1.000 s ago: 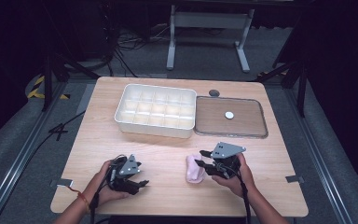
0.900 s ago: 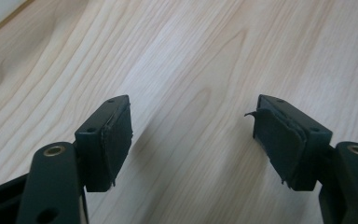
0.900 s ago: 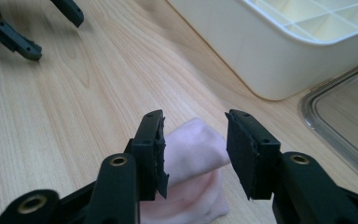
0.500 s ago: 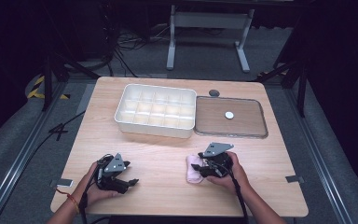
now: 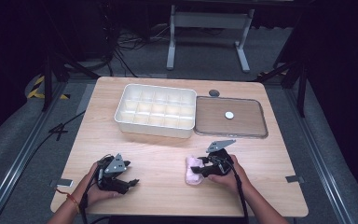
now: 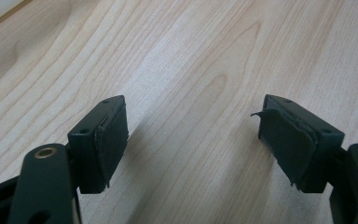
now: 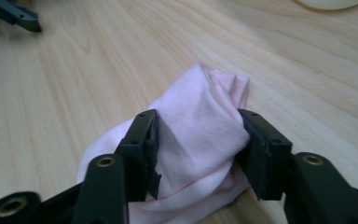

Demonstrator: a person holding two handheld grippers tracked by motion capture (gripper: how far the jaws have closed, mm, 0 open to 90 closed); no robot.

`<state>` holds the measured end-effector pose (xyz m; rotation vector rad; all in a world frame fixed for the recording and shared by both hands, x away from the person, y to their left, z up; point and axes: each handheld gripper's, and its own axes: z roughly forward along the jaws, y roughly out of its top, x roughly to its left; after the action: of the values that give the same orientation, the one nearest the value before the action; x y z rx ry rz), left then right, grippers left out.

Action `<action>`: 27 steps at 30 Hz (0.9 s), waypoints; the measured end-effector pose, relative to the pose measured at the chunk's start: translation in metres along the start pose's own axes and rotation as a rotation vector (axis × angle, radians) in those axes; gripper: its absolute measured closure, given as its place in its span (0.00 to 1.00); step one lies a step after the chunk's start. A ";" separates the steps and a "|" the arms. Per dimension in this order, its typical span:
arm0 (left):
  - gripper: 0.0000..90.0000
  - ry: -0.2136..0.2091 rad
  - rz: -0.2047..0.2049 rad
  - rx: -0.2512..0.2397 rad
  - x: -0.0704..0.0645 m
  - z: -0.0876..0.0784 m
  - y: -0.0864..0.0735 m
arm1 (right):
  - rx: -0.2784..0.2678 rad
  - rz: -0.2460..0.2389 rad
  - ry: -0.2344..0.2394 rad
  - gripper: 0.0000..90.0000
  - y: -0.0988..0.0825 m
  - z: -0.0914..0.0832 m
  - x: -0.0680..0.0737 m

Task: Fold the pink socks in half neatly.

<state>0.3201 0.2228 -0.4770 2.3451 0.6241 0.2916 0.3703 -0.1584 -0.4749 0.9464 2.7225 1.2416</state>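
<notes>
Near the lower middle of the high view, the pink cloth (image 5: 194, 170) lies bunched on the wooden table (image 5: 158, 149), its right edge covered by the right gripper (image 5: 204, 167) and the hand behind it. From above its folds are too small to read. The right gripper view cuts off the cloth's near end at the bottom edge and hides its flanks behind the two black jaws. Those jaws have just been closing and press into the pink cloth (image 7: 200, 140) from both sides, a raised ridge of fabric caught between them. Its long axis runs from the lower left of that frame toward the upper right, the narrower folded end pointing up and away.

At the lower left of the high view the left gripper (image 5: 129, 176) rests low over bare wood, well apart from the cloth. Its jaws have just been opening and stand released, nothing between them.
</notes>
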 end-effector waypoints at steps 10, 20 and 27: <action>0.24 -0.033 -0.043 -0.025 0.000 0.006 0.000 | 0.031 -0.035 0.025 0.74 0.004 0.000 0.006; 0.22 -0.035 -0.038 -0.034 0.001 0.006 -0.001 | 0.015 -0.099 -0.010 0.80 0.006 -0.005 0.014; 0.22 -0.036 -0.036 -0.034 0.002 0.006 -0.001 | -0.045 -0.135 -0.047 0.81 0.010 -0.017 0.019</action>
<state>0.3236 0.2208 -0.4823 2.2992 0.6390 0.2410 0.3562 -0.1553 -0.4516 0.7633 2.6601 1.2354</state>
